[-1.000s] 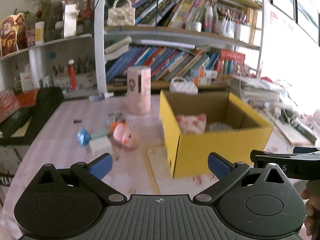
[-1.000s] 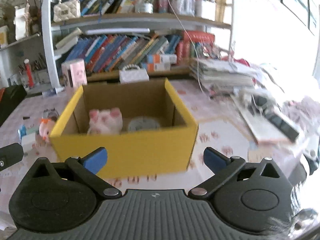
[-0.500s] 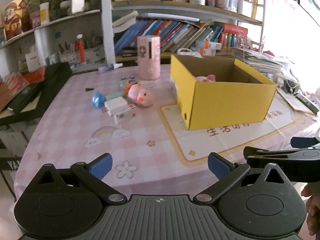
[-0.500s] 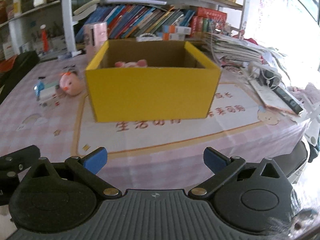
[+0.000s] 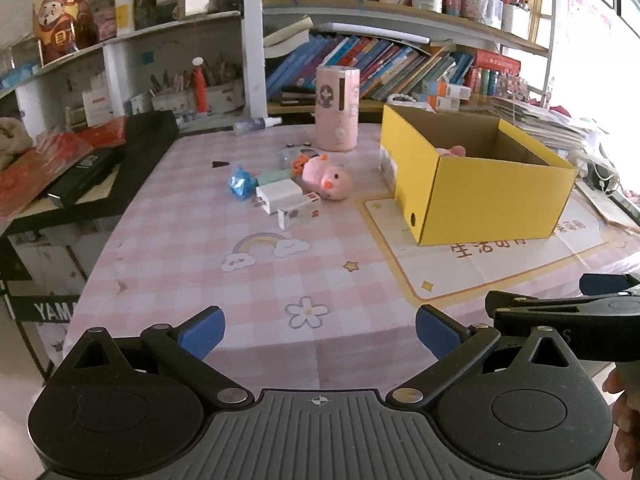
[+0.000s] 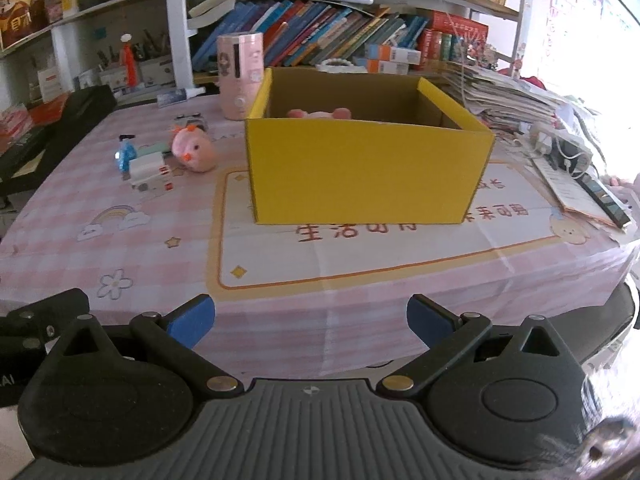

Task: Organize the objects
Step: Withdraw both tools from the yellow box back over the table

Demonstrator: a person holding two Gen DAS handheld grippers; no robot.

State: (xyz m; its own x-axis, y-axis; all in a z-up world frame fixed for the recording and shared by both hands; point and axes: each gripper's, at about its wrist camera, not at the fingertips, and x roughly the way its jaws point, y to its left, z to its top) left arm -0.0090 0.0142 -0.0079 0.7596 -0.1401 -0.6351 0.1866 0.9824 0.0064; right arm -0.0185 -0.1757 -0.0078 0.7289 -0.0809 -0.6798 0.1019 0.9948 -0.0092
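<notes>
both grippers empty at the near edge of the table

the left gripper (image 5: 320, 330) hangs over the near edge of the table (image 5: 192, 264), its jaws spread wide with nothing between them. the right gripper (image 6: 310, 320) sits beside it at the same edge, jaws equally wide apart and holding nothing; its black body also shows at the right of the left wrist view.

a yellow box (image 6: 368, 168) stands open-topped on a printed mat (image 6: 360, 252) over the pink checked cloth. a pink plush (image 6: 320, 113) lies inside, only its top showing above the front wall.

left of the box, loose on the cloth, lies a small cluster: a pink chick toy (image 5: 326, 178), a white charger (image 5: 276, 197) just beside it, a small white carton (image 5: 299, 213) touching the charger, and a blue wrapped item (image 5: 240, 187). behind the cluster a pink cylinder (image 5: 337, 108) stands upright near the bookshelf (image 5: 400, 60).
</notes>
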